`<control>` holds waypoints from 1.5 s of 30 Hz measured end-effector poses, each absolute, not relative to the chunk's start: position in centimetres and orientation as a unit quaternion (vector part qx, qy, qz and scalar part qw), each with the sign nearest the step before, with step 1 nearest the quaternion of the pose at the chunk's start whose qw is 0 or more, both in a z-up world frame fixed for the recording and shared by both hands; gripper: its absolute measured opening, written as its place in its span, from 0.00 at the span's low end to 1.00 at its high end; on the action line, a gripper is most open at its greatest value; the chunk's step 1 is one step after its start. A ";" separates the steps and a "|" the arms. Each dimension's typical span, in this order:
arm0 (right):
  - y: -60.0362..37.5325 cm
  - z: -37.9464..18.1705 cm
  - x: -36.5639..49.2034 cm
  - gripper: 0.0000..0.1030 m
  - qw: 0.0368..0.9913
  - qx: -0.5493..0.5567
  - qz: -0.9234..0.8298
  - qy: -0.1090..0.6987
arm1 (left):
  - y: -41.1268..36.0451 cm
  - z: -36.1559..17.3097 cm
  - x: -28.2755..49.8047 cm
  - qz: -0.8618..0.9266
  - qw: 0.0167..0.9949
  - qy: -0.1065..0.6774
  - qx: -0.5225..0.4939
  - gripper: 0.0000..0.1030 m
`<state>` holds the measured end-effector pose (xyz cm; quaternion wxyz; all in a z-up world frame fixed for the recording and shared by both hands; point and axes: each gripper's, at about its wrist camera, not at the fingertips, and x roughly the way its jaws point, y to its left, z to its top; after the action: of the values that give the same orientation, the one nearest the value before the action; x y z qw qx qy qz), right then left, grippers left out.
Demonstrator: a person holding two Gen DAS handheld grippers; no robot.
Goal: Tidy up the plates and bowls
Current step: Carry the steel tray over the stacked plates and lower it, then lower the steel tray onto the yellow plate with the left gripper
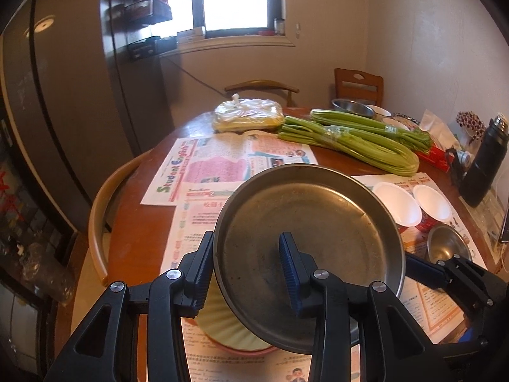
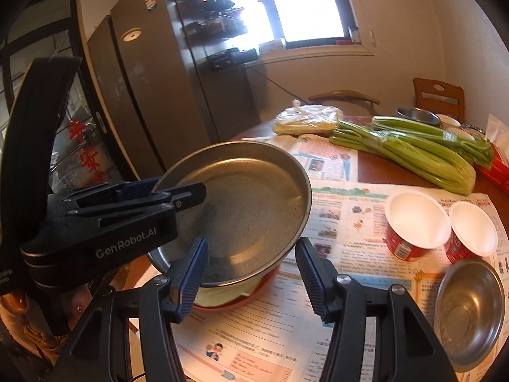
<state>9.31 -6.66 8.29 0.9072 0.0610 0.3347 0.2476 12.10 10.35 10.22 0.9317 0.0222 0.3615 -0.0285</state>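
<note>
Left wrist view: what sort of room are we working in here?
Most likely a home kitchen or dining corner: a tall fridge stands by the window, and a round wooden table spread with newspapers carries celery and bowls.

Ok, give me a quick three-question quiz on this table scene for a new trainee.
1. True or false: the metal plate lies flat on the table.
2. Which food lies behind the metal plate? A celery, B carrots, C bananas.
3. How many red cups stand to the right of the metal plate?
Key: 1 false, it is tilted; 2 A; 3 two.
</note>
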 end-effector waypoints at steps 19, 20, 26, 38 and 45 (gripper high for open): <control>-3.5 3.8 10.1 0.56 0.885 0.038 0.275 0.374 | 13.8 3.2 12.5 -0.003 0.910 0.415 -0.018 0.39; -3.4 3.5 10.2 0.56 0.883 0.037 0.276 0.377 | 13.9 2.8 12.5 0.000 0.909 0.417 -0.020 0.39; -2.7 2.1 10.3 0.56 0.877 0.030 0.279 0.390 | 14.1 1.3 12.6 0.005 0.906 0.422 -0.029 0.39; -1.7 0.7 10.9 0.56 0.881 0.012 0.266 0.391 | 14.0 0.2 13.3 0.016 0.908 0.418 -0.018 0.39; -1.4 0.0 11.4 0.56 0.882 0.005 0.258 0.394 | 14.1 0.3 13.4 0.017 0.910 0.413 -0.022 0.41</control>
<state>11.36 -1.36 0.00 0.8822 0.0049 0.3939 0.2581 13.41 14.14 0.32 0.9103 -0.0217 0.4131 0.0168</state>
